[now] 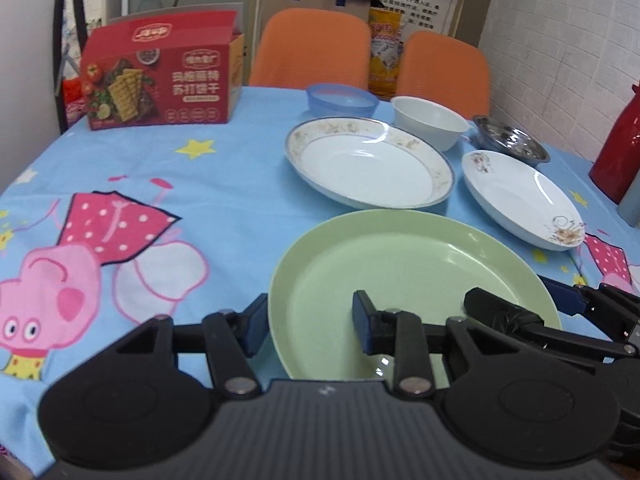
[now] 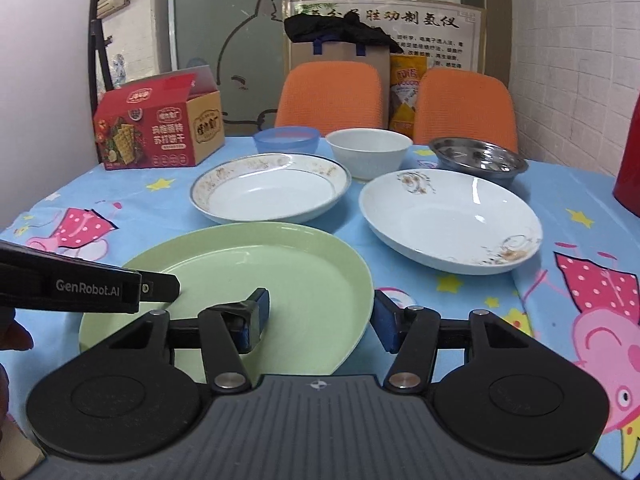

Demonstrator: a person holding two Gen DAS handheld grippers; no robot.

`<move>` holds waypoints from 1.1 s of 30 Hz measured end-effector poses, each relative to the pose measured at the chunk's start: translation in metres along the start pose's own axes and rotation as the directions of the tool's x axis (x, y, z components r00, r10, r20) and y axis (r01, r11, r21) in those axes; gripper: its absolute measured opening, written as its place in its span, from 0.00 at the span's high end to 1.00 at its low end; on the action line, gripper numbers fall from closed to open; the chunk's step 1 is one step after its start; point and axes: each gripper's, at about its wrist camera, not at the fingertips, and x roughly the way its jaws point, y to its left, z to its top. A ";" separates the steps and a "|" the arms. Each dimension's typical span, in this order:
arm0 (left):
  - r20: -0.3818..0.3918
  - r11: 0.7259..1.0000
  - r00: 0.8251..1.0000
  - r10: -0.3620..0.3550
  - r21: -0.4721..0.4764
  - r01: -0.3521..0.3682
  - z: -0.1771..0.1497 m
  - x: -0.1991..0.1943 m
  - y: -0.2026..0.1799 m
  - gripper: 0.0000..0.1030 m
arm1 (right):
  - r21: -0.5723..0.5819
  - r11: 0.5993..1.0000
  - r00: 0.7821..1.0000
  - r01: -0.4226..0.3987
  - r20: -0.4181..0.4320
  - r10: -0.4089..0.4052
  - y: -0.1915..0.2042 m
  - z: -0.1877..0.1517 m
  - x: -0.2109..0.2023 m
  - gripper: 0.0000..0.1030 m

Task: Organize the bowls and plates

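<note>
A green plate [image 1: 404, 264] [image 2: 256, 268] lies on the table nearest me. My left gripper [image 1: 308, 324] is open and straddles its left rim. My right gripper [image 2: 320, 320] is open and straddles its right rim; it also shows in the left wrist view [image 1: 520, 304]. Behind lie a gold-rimmed white plate [image 1: 368, 162] [image 2: 268, 192] and a white flower-print plate [image 1: 520, 196] [image 2: 448, 220]. Further back stand a blue bowl [image 1: 342, 100] [image 2: 286, 140], a white bowl [image 1: 430, 120] [image 2: 368, 152] and a steel bowl [image 1: 510, 140] [image 2: 476, 156].
A red cracker box [image 1: 160, 76] [image 2: 156, 124] stands at the table's back left. A red flask [image 1: 618, 140] [image 2: 630, 160] stands at the right edge. Two orange chairs [image 1: 312, 48] [image 2: 464, 104] are behind the table with the cartoon cloth [image 1: 160, 200].
</note>
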 end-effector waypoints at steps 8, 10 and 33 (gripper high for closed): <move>-0.012 0.997 0.998 0.065 -0.043 -0.065 -0.005 0.004 0.039 0.71 | -0.053 0.995 0.996 -0.085 -0.036 0.084 0.044 0.000 0.029 0.07; -0.004 0.998 0.998 0.060 -0.036 -0.060 -0.005 0.007 0.036 0.70 | -0.059 0.996 0.996 -0.074 -0.044 0.071 0.045 0.001 0.033 0.06; 0.167 0.999 0.985 0.049 -0.022 -0.045 0.081 0.000 0.052 0.11 | -0.012 0.999 0.998 -0.043 0.054 0.044 -0.030 0.081 0.049 0.00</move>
